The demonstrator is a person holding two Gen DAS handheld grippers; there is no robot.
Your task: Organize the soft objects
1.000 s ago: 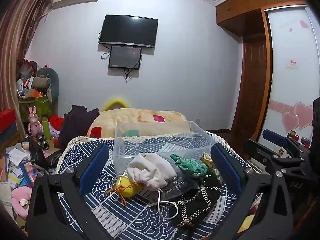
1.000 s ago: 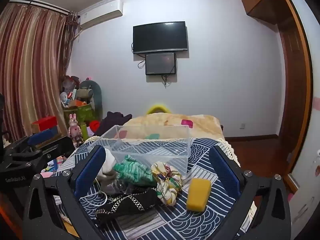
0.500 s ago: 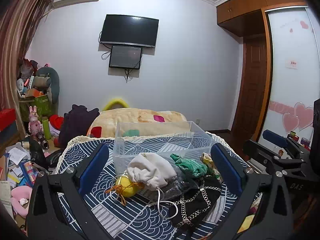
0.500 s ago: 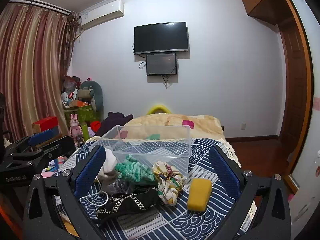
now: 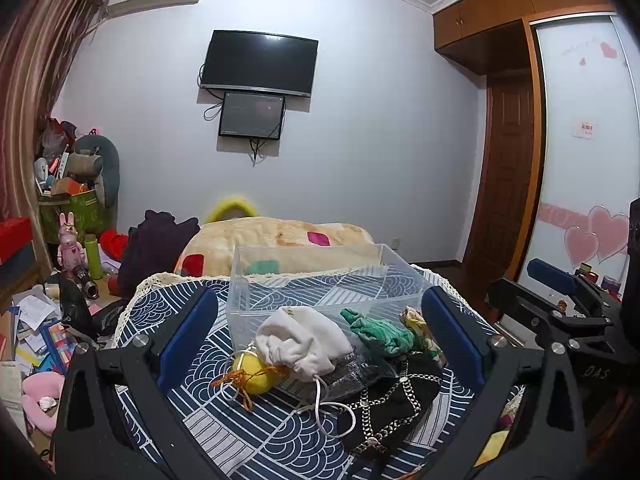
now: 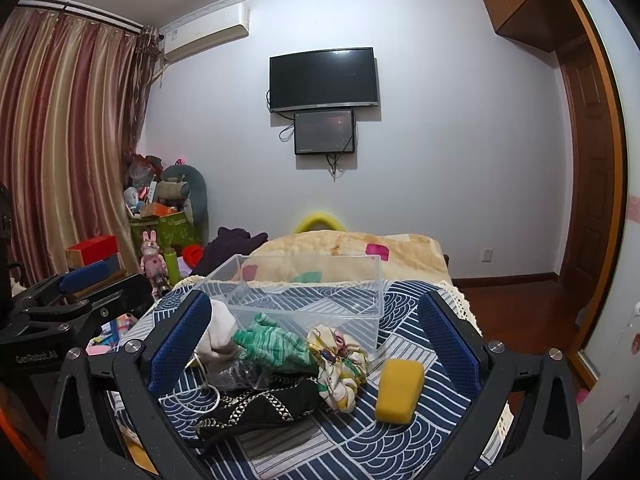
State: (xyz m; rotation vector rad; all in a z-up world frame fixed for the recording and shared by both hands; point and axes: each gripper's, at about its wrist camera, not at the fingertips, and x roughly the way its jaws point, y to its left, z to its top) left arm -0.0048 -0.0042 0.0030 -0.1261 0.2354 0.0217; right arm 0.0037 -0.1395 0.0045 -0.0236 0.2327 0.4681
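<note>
1. Left gripper (image 5: 320, 328): jaws spread wide, nothing between them, above the pile.
2. Right gripper (image 6: 316, 332): jaws also wide apart, empty.
3. Soft objects heaped on patterned tablecloth (image 5: 256, 432), against the near wall of the clear bin (image 5: 320, 280): white pouch (image 5: 300, 344), green knit (image 5: 380, 332), floral cloth (image 6: 340, 364), black chain-trimmed piece (image 6: 260, 404).
4. Yellow sponge (image 6: 400, 390) lies apart, right of the heap.

navy wave-patterned tablecloth (image 6: 400, 444), yellow sponge (image 6: 399, 390), green knit (image 6: 276, 344), white pouch (image 5: 300, 344)

Clear bin (image 5: 320, 280) open-topped — soft pile (image 5: 352, 352) crowding its near wall.
</note>
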